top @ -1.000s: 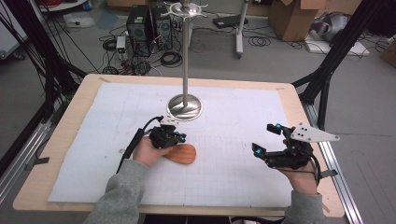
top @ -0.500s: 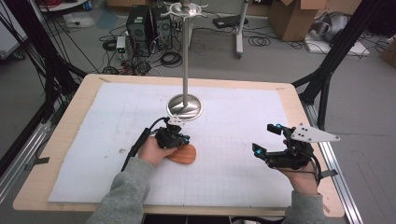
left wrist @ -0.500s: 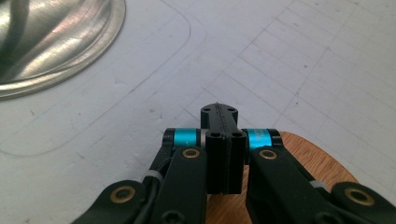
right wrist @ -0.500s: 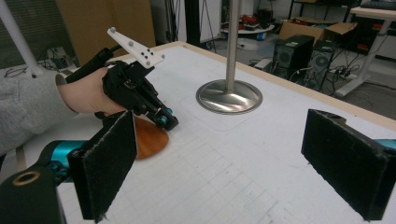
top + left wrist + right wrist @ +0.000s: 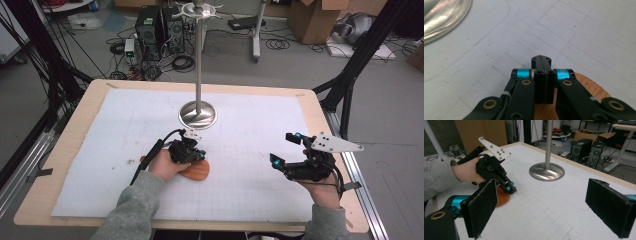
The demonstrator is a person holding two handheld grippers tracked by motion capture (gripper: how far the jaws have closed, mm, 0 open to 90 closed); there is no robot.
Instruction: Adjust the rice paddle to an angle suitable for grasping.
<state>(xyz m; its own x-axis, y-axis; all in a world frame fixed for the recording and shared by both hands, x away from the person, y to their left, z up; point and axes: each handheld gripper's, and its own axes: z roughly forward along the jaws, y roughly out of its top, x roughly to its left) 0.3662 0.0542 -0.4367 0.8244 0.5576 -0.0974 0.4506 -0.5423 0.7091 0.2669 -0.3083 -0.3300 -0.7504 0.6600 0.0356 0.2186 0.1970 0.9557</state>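
From the high view, the left gripper sits over a flat orange wooden piece on the white mat, just short of the metal stand; the right gripper hovers well apart, jaws wide, nothing between them.

In the left gripper view, the jaws are pressed together with nothing between them, above the wooden piece.

In the right gripper view, wide black pads frame the stand's base and the left gripper tipped onto the wooden piece.
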